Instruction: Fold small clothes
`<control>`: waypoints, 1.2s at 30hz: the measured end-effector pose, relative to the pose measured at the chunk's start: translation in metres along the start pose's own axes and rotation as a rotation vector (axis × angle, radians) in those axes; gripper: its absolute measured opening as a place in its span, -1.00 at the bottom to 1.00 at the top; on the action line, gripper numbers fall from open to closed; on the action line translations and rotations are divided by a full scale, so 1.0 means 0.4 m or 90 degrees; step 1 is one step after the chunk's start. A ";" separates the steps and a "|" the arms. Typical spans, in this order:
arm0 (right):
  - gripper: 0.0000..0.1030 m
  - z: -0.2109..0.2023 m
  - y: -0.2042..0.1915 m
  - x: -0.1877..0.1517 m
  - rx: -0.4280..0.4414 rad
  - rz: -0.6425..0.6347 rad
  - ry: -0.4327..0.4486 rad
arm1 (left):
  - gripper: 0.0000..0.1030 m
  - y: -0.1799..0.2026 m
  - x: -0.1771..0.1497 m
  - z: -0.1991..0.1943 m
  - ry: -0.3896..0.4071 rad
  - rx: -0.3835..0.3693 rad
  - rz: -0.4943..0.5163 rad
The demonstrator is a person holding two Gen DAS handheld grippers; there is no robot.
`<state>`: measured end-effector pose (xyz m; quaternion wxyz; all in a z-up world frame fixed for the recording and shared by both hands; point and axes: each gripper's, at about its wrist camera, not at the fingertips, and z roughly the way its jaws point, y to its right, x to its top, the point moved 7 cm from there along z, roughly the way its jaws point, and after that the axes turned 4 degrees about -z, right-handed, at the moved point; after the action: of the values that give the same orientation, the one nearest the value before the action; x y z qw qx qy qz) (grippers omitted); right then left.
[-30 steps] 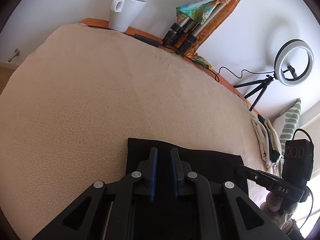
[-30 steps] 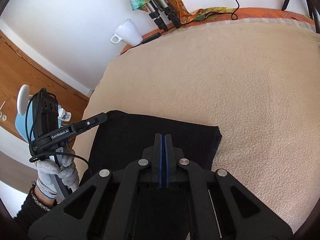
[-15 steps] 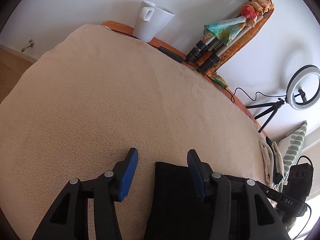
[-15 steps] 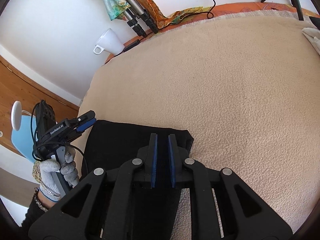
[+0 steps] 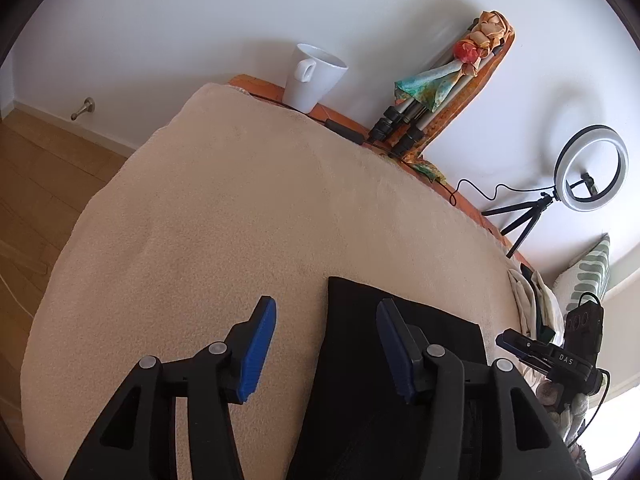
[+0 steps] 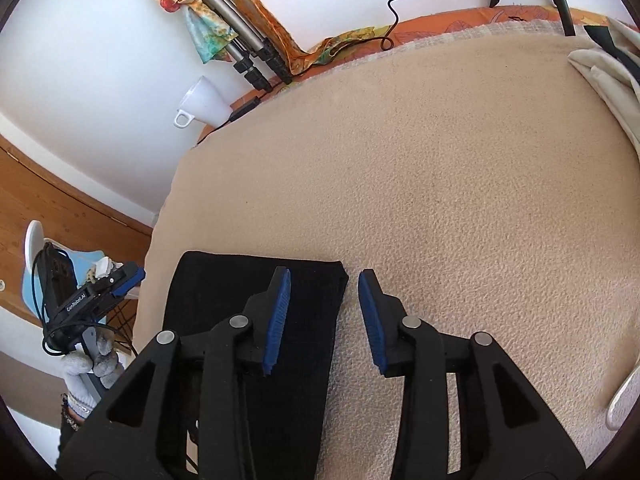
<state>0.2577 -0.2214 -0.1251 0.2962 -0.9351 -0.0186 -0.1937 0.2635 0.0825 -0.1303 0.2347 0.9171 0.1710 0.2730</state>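
A folded black garment lies flat on the beige blanket. My left gripper hovers over the garment's left edge, its jaws opening, with only blanket and that edge under the gap and nothing gripped. My right gripper hangs above the garment's right corner, jaws opening too, pads clear of the cloth. Each gripper shows in the other's view: the right gripper at the far right, the left gripper in a gloved hand at the left.
A white mug, tripod legs with a colourful scarf, and a ring light stand along the orange back edge. Pale cloths lie at the blanket's right side. Wooden floor is on the left.
Both grippers let go of the black garment and opened. The left one pulled up and off to the left, the right one off to the right, leaving the garment folded flat.
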 end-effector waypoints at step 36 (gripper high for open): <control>-0.07 0.022 0.036 -0.121 0.158 0.118 -0.035 | 0.33 -0.049 -0.348 -0.062 -0.050 -0.120 -0.322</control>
<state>0.2181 -0.2244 -0.1575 0.4256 -0.8938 0.0361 -0.1363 0.1351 0.0455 -0.1807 0.3866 0.8291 0.3594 0.1845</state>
